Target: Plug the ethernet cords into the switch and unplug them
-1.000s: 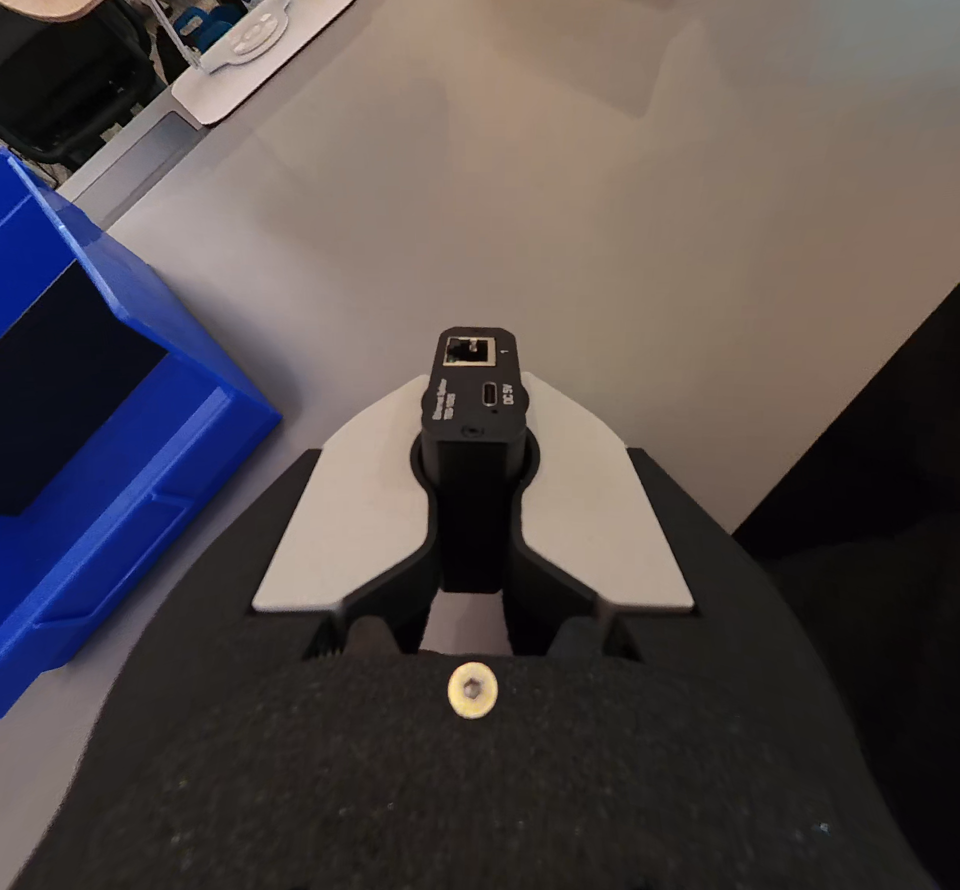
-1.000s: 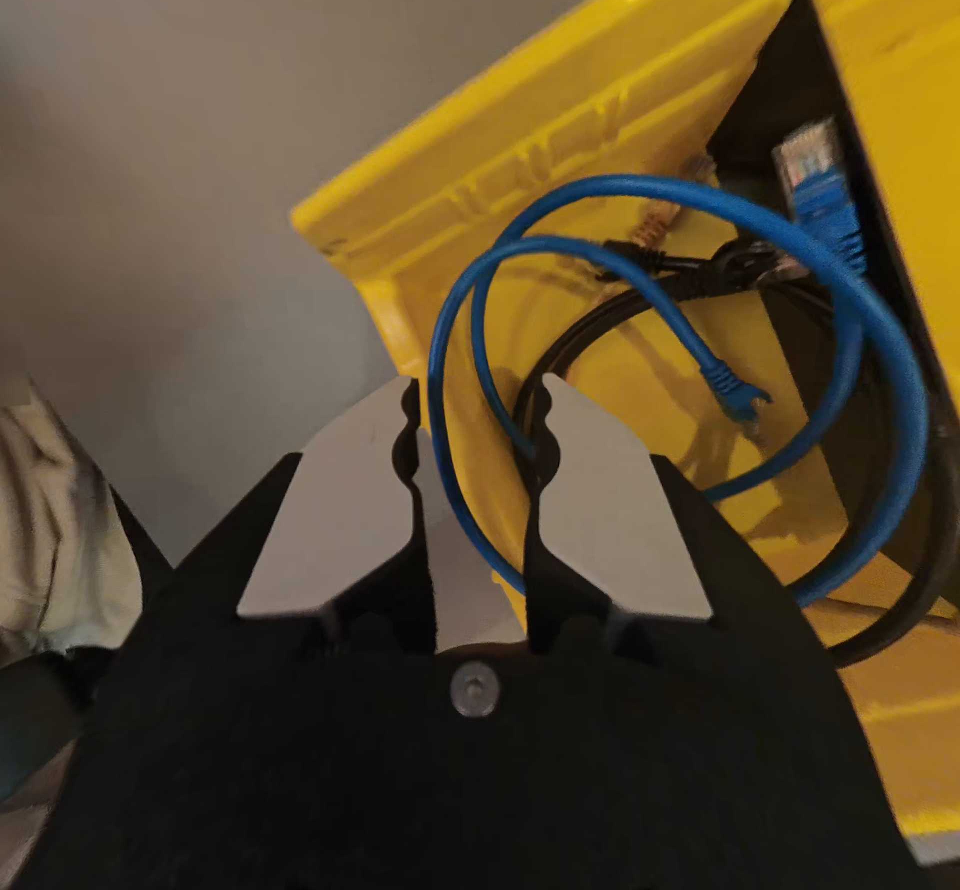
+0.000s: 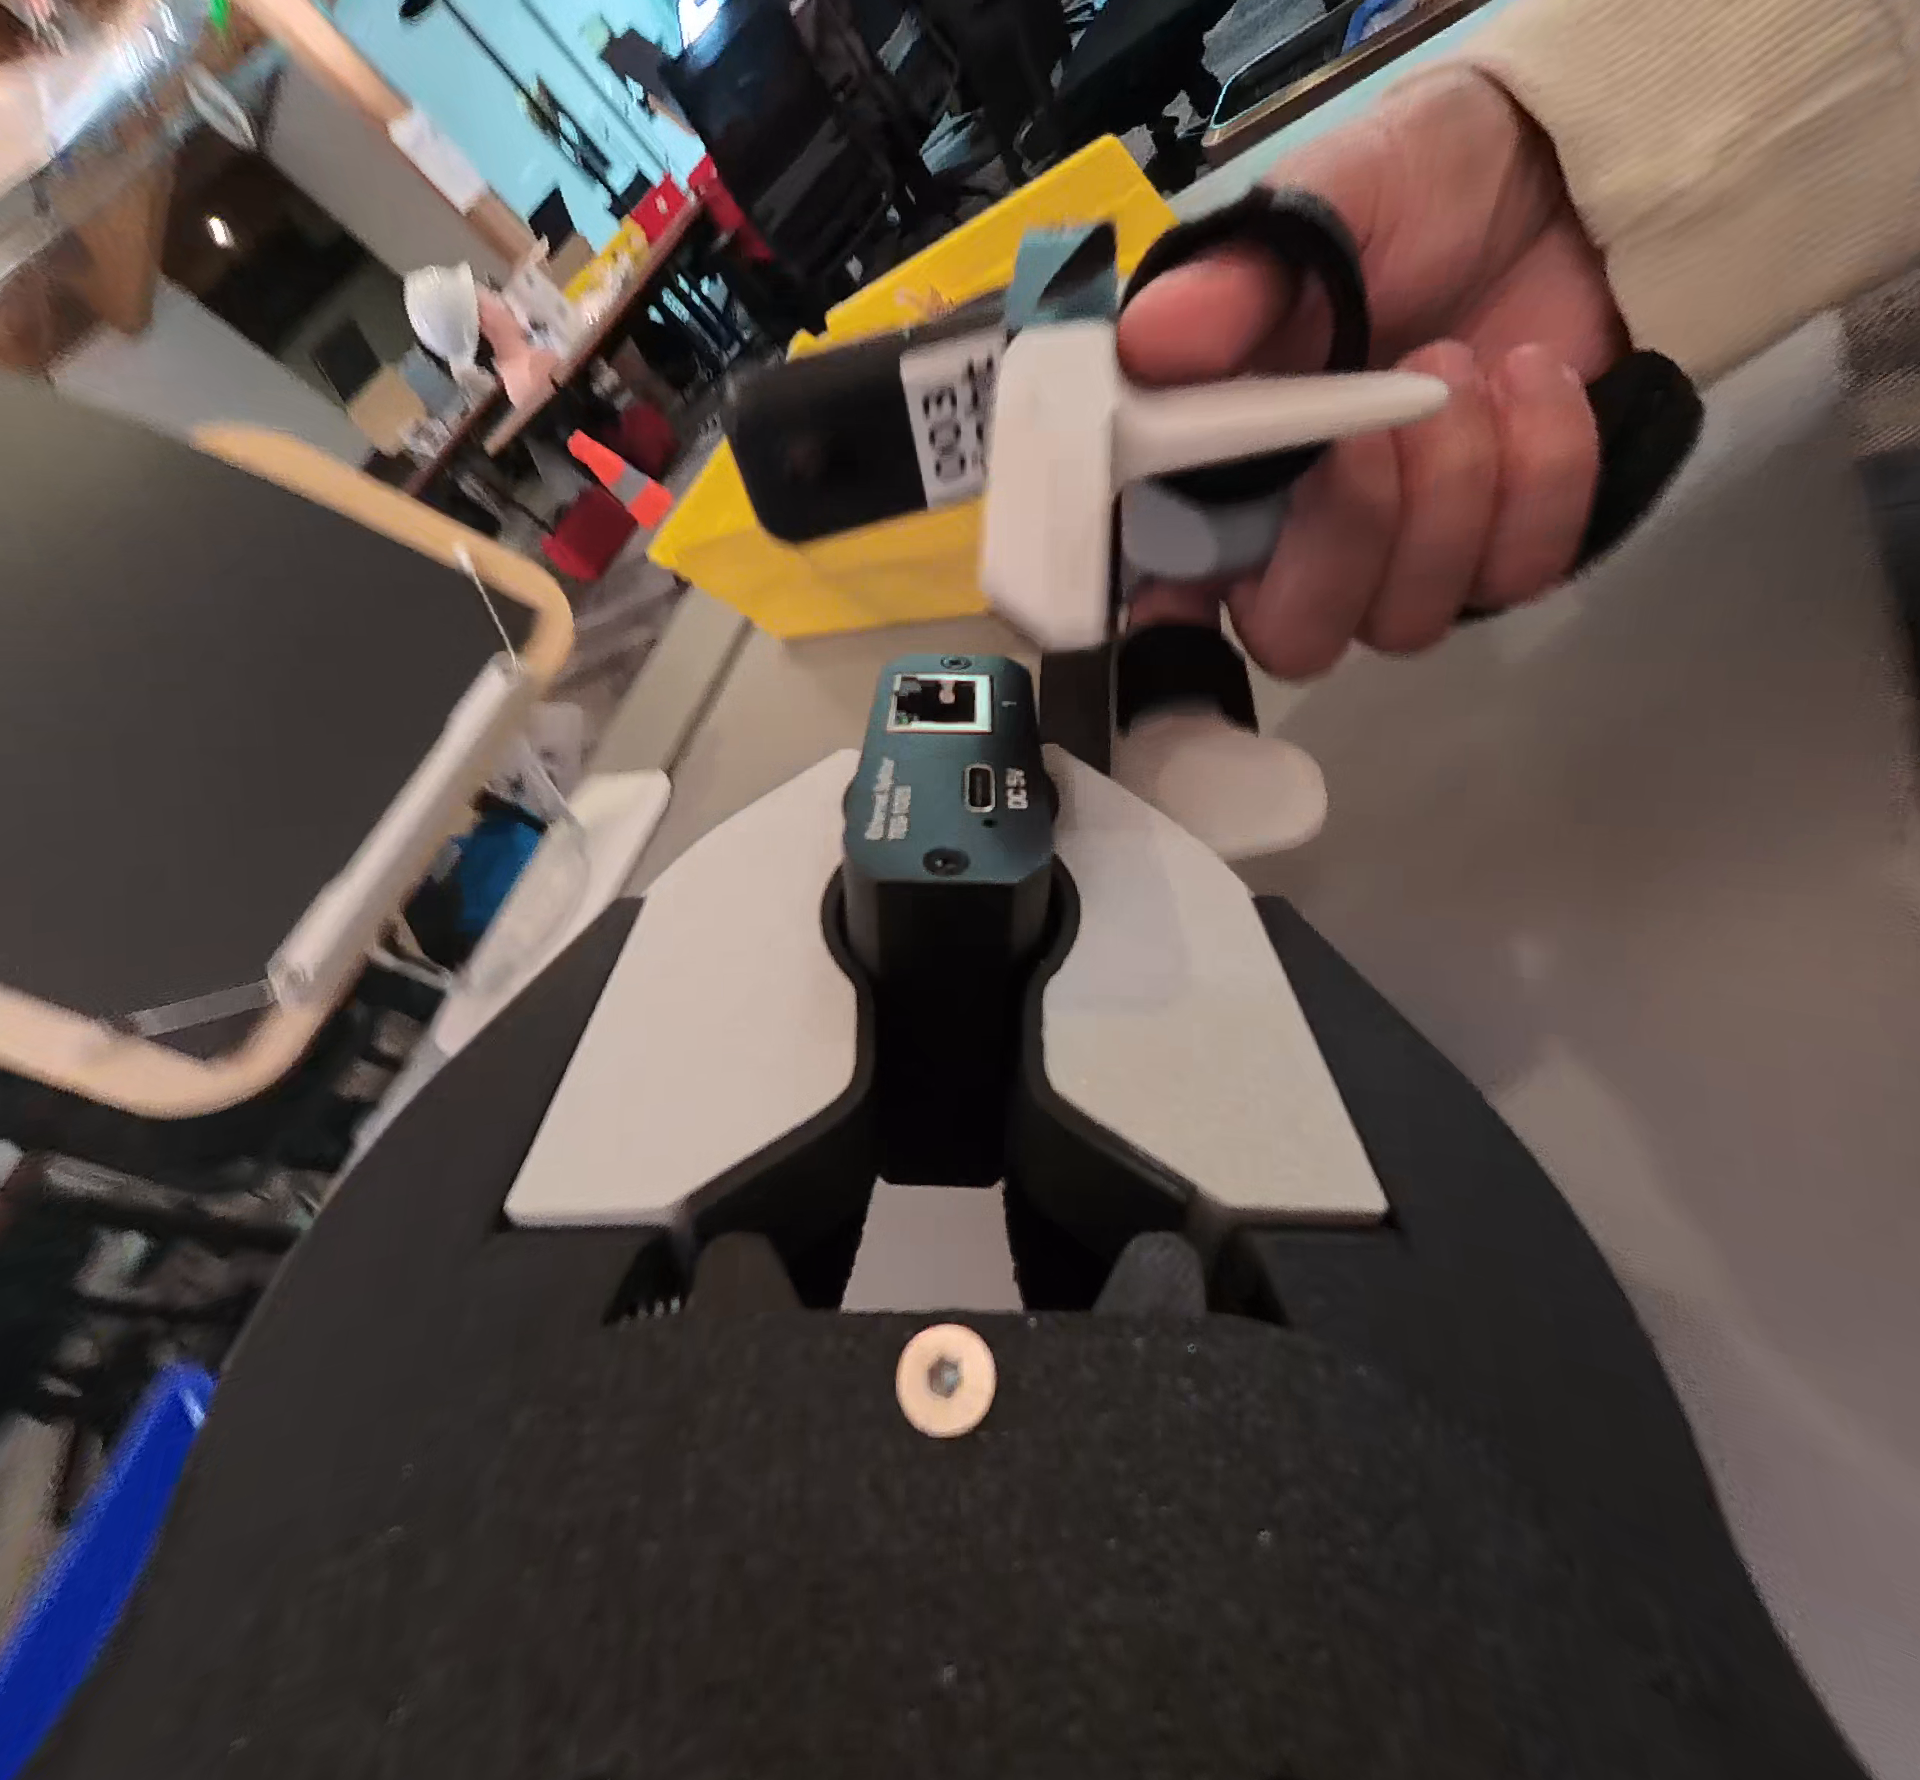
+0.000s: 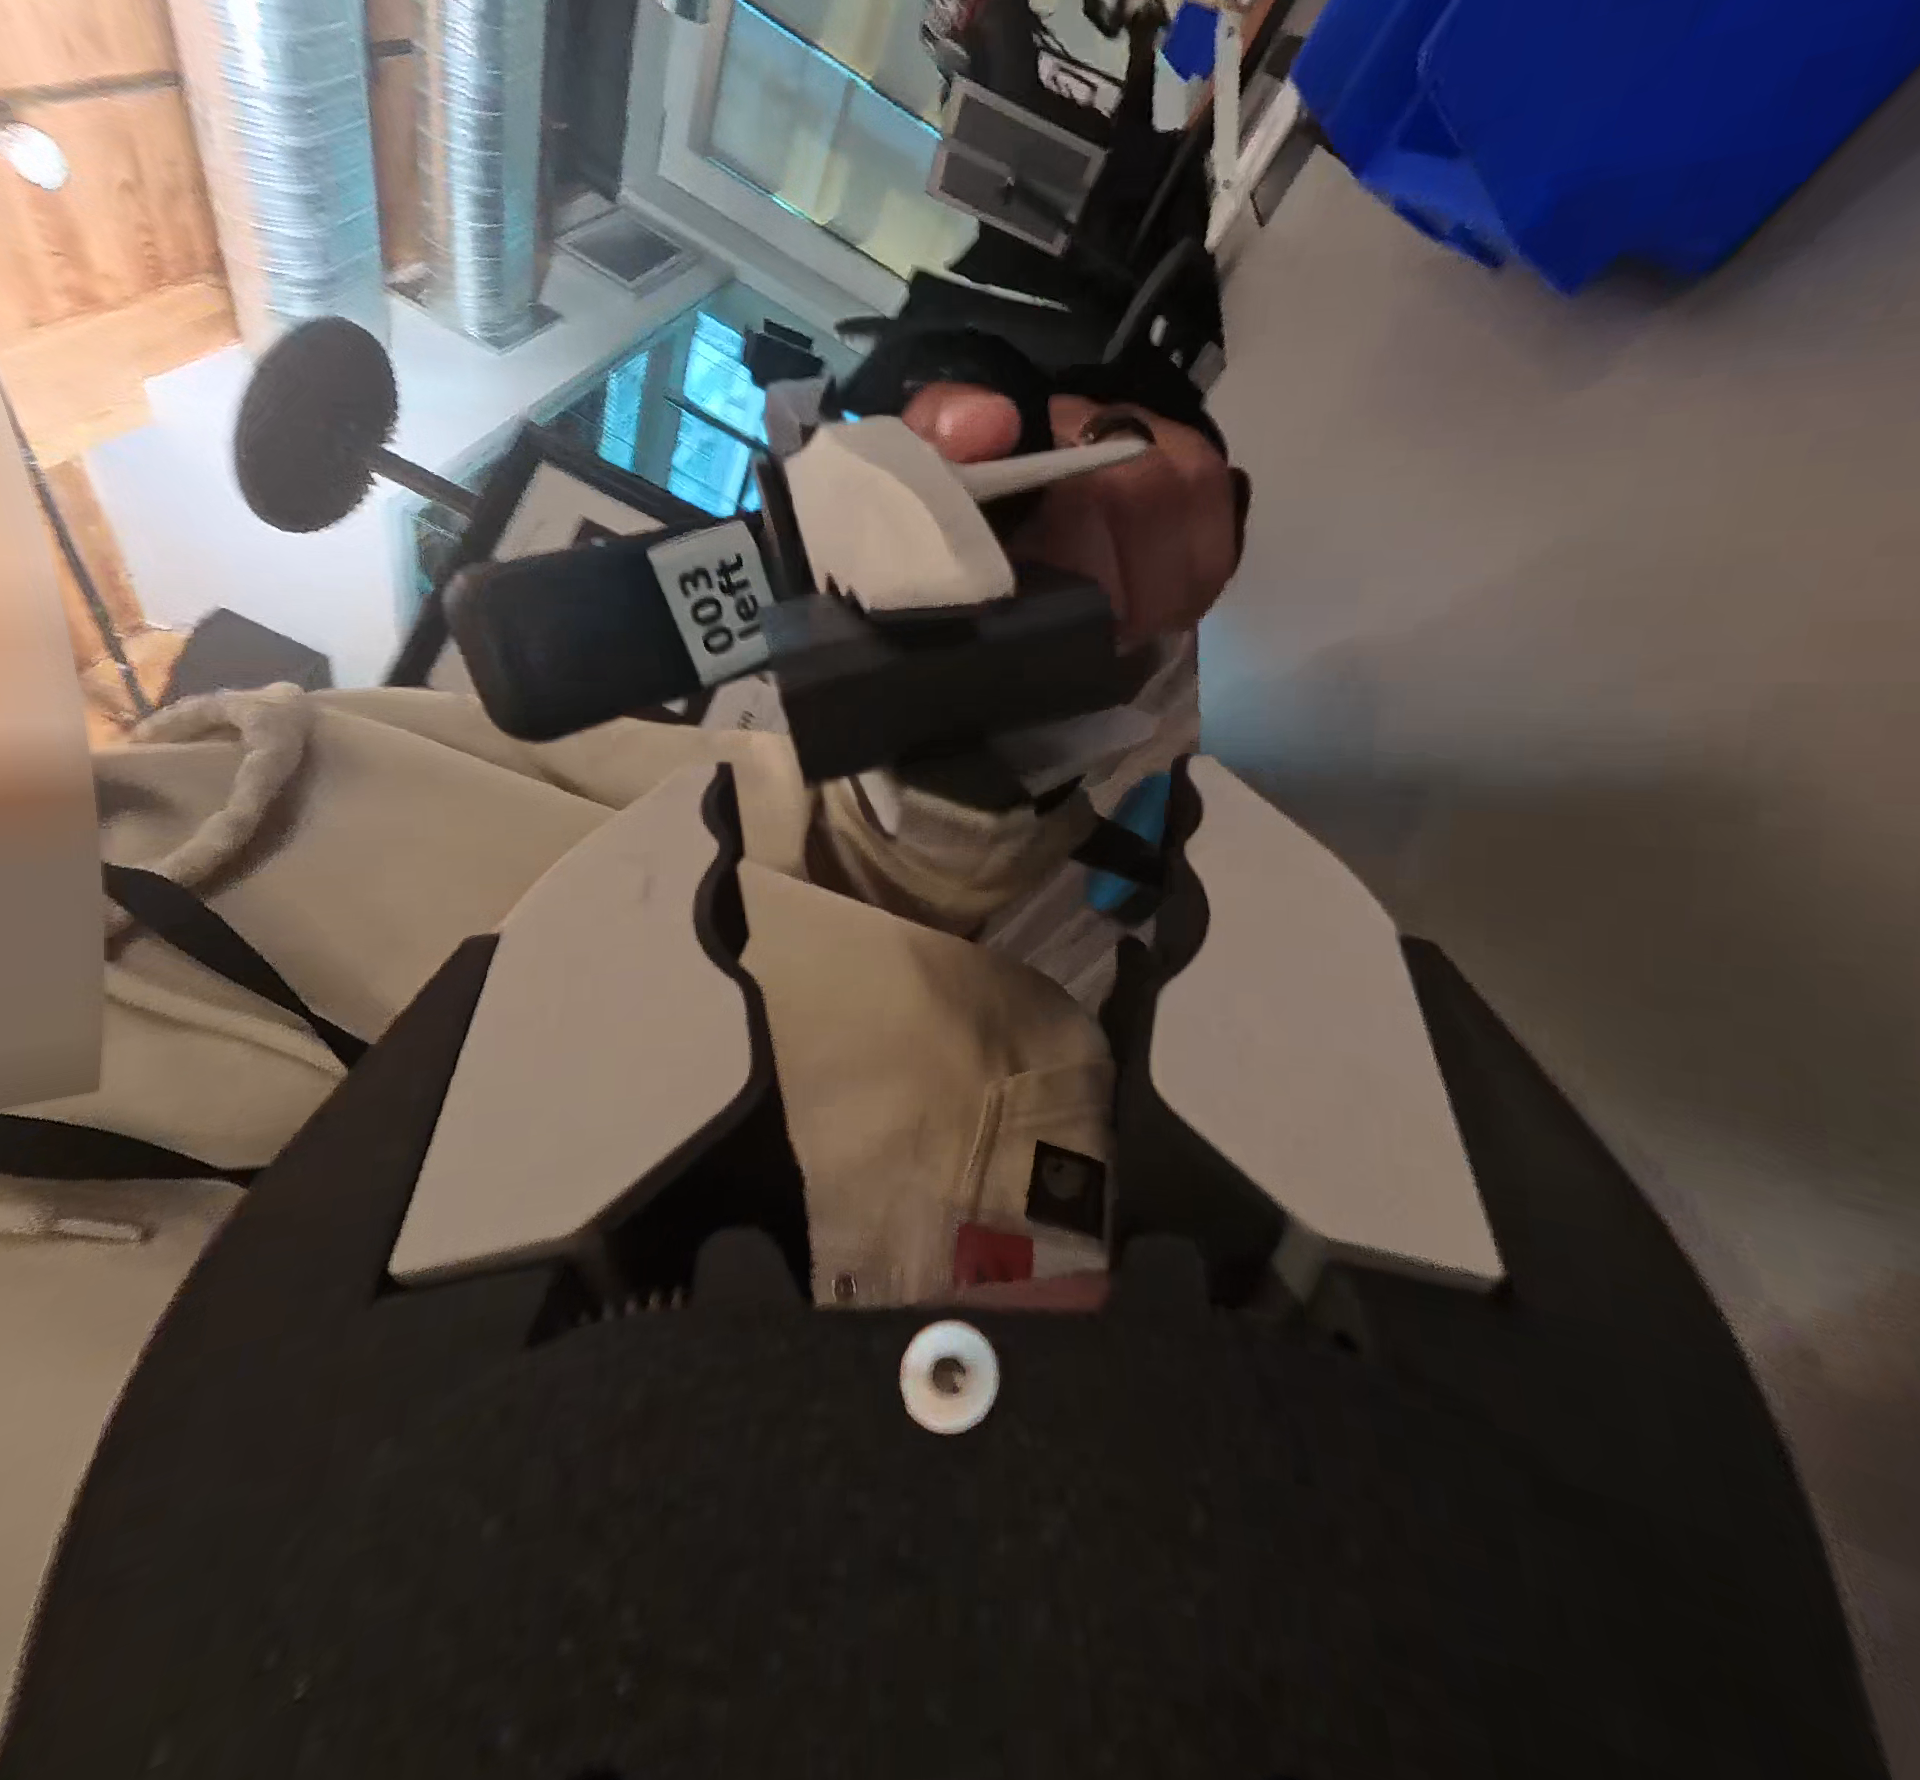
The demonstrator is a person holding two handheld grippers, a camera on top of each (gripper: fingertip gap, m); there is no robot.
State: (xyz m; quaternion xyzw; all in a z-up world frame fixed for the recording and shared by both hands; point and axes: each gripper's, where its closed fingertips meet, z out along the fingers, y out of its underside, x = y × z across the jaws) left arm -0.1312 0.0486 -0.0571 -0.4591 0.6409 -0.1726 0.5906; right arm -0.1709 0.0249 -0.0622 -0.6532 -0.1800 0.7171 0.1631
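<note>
The right gripper (image 4: 956, 857) stands with its jaws spread wide and nothing between them, pointing at the left gripper (image 4: 831, 629) held in a hand (image 4: 1143, 525) over the grey table (image 4: 1558, 587), blue bins (image 4: 1610, 68) behind.

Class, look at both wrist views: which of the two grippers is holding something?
The left gripper: its fingers clamp the dark rectangular switch. The right gripper has its fingers spread with nothing between them.

Switch (image 3: 951, 800) dark teal-black; bin (image 3: 831, 546) yellow; bins (image 4: 1621, 47) blue; tabletop (image 3: 1558, 899) grey; sleeve (image 3: 1714, 89) cream.
</note>
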